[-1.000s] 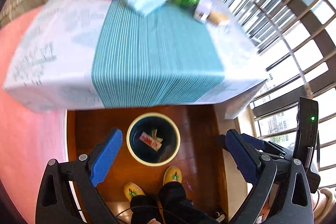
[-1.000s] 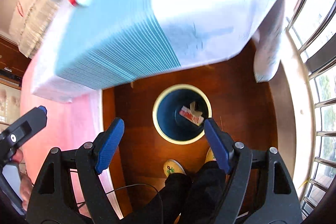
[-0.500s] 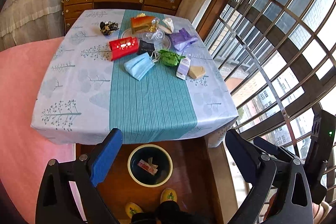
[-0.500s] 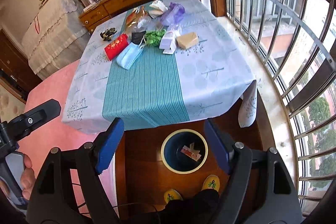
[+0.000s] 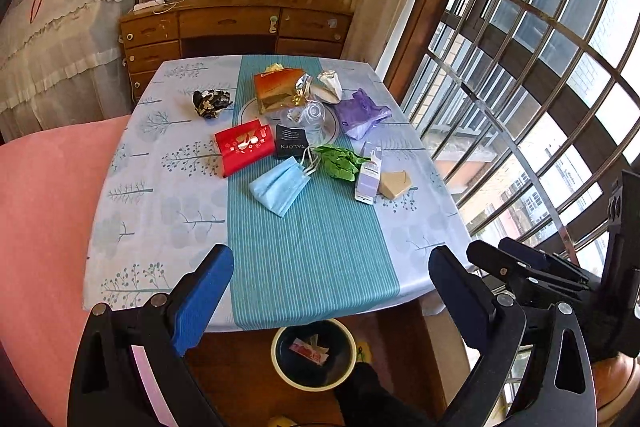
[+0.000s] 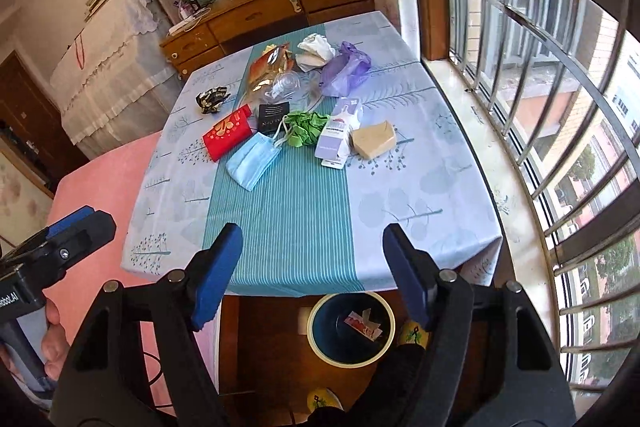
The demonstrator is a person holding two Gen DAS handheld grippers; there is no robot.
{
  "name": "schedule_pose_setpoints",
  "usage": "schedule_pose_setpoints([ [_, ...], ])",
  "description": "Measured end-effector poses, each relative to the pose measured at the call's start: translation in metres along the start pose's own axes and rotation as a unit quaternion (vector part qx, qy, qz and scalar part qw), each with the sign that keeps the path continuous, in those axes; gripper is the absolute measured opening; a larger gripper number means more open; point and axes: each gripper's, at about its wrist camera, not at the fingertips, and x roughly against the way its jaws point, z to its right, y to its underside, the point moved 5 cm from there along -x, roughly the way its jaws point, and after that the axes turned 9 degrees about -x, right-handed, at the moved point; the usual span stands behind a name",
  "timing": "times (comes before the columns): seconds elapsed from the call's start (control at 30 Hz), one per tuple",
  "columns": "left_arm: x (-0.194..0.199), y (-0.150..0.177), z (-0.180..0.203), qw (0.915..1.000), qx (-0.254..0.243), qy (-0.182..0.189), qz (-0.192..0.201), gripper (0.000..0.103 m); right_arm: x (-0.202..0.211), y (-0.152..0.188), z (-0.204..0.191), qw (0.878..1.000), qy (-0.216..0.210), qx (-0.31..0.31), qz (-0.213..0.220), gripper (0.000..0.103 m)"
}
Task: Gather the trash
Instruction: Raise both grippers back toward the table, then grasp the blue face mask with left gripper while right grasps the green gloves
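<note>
Two grippers hover off the table's (image 5: pixel 132 227) near edge, the left gripper (image 5: pixel 331 291) spread wide and empty, the right gripper (image 6: pixel 312 269) narrowing slightly with nothing between its jaws. Trash lies toward the far edge; the bin (image 6: pixel 316 341) sits under the near edge. Take the closest piece first: the blue mask (image 5: pixel 280 187), pinched at its bunched middle.
</note>
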Motion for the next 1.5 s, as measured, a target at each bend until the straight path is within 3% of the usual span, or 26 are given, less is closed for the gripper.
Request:
schedule_pose_setpoints([
  [0.2, -0.071, -0.031, -0.022, 0.9983, 0.017, -0.048, -0.028, 0.1, -0.077, -0.06, -0.012, 0.996, -0.044, 0.054, -0.057, 0.068],
  [0.43, -0.159, -0.062, -0.055, 0.9924, 0.066, -0.087, -0.057, 0.099, -0.175, -0.122, -0.027, 0.981, -0.056, 0.146, -0.112, 0.067],
  [0.7, -0.243, -0.055, -0.093, 0.9797, 0.121, -0.103, -0.123, 0.094, -0.274, -0.131, -0.04, 0.952, -0.048, 0.247, -0.174, 0.064],
  [0.8, -0.261, -0.053, -0.098, 0.9777, 0.11, -0.109, -0.142, 0.092, -0.3, -0.122, -0.042, 0.936, -0.039, 0.29, -0.198, 0.054],
  [0.9, -0.275, -0.052, -0.097, 0.9768, 0.087, -0.112, -0.16, 0.092, -0.311, -0.113, -0.044, 0.926, -0.043, 0.306, -0.219, 0.048],
  [1.07, -0.301, -0.054, -0.087, 0.9737, 0.036, -0.113, -0.195, 0.091, -0.316, -0.112, -0.044, 0.922, -0.067, 0.304, -0.231, 0.033],
  [1.17, -0.317, -0.054, -0.084, 0.9706, 0.017, -0.107, -0.215, 0.089, -0.315, -0.113, -0.042, 0.921, -0.077, 0.3, -0.235, 0.03],
  [1.4, -0.345, -0.049, -0.08, 0.9622, 0.0, -0.089, -0.257, 0.074, -0.314, -0.117, -0.039, 0.925, -0.087, 0.277, -0.244, 0.029],
  [1.47, -0.347, -0.049, -0.083, 0.9626, 0.004, -0.091, -0.255, 0.067, -0.314, -0.116, -0.039, 0.927, -0.086, 0.275, -0.241, 0.028],
  [1.5, -0.347, -0.05, -0.084, 0.9644, 0.009, -0.086, -0.25, 0.055, -0.314, -0.116, -0.04, 0.927, -0.086, 0.275, -0.24, 0.028],
])
